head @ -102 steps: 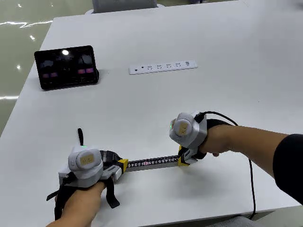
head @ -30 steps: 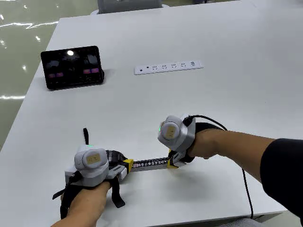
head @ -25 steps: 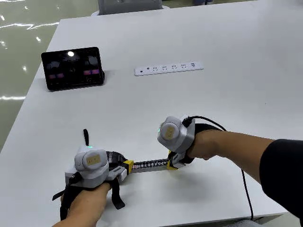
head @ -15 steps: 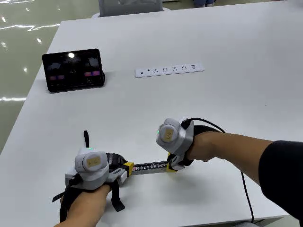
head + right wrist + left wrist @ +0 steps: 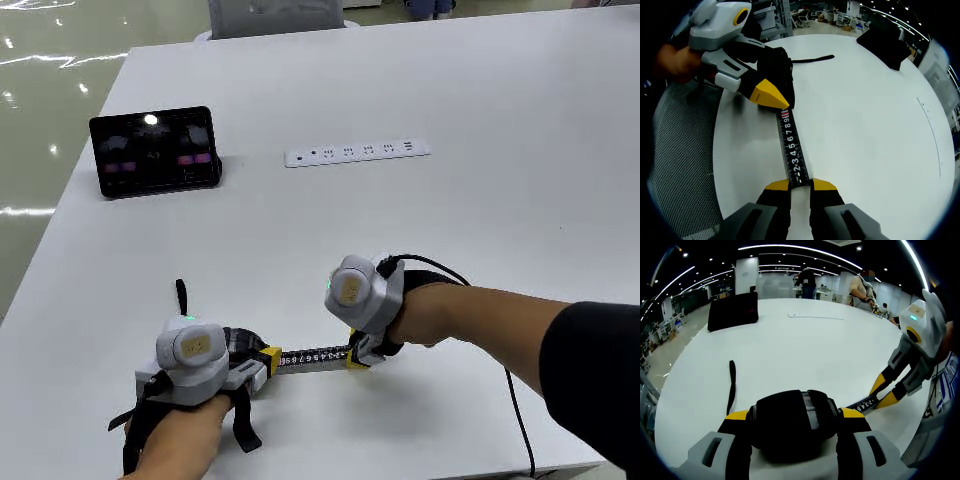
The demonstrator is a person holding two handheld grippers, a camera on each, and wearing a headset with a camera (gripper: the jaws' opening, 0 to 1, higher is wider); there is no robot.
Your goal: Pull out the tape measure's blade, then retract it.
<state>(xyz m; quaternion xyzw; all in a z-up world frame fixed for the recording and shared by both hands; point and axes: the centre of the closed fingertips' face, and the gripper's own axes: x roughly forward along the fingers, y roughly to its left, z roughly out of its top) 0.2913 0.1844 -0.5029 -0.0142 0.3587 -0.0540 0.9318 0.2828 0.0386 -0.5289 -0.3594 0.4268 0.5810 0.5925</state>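
While the white table (image 5: 480, 120) spreads wide, tablet (image 5: 155, 150) and power strip (image 5: 357, 153) sit well beyond the tape case (image 5: 792, 422). Left gripper (image 5: 262, 360) clamps that case, and right gripper (image 5: 358, 358), near it, pinches the short blade (image 5: 792, 155) at its tip.

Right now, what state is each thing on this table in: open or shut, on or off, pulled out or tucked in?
Tape measure: clamped in a gripper, blade partly out.
Blade: pulled out a short way, tip pinched.
Left hand-held gripper: shut on the tape measure.
Right hand-held gripper: shut on the blade's tip.
Tablet: propped up, screen lit.
Power strip: lying flat, nothing plugged in.
Strap: lying loose on the table.
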